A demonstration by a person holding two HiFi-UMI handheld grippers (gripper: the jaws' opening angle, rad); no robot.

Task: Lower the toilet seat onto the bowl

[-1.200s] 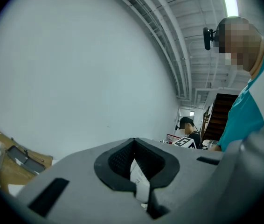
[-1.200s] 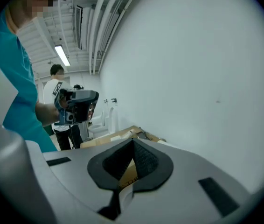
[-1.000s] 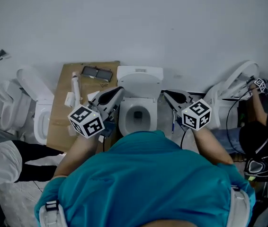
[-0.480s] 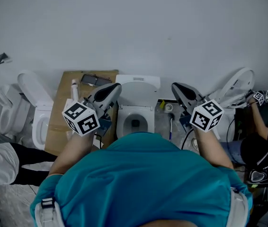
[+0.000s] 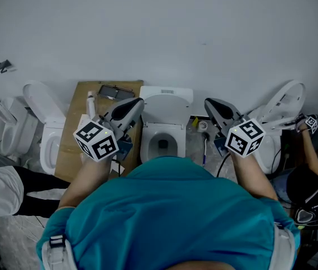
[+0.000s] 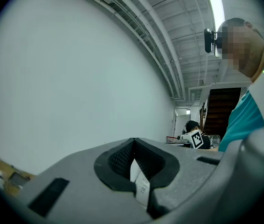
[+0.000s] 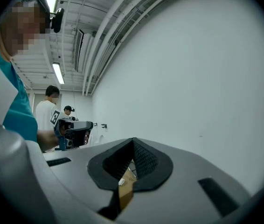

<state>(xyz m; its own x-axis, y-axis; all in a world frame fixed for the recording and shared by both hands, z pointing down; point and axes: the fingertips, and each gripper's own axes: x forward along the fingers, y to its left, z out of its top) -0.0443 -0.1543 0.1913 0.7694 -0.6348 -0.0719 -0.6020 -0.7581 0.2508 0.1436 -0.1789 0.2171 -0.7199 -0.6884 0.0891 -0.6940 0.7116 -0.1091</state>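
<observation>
Toilet seat (image 5: 168,109) looks raised against the tank, between and below both gripper tips, with the bowl (image 5: 150,145) rim uncovered beneath it. Left gripper (image 5: 138,102) and right gripper (image 5: 209,103) are each clenched on nothing and flank the seat's side edges, apart from them. Cardboard (image 5: 72,128) lies outside the left gripper, and another toilet (image 5: 280,114) stands outside the right.

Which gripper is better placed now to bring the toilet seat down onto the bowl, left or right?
Left, probably. In the head view the left gripper lies right beside the raised toilet seat, while the right gripper stands farther off to the side. Both are shut and empty.
</observation>
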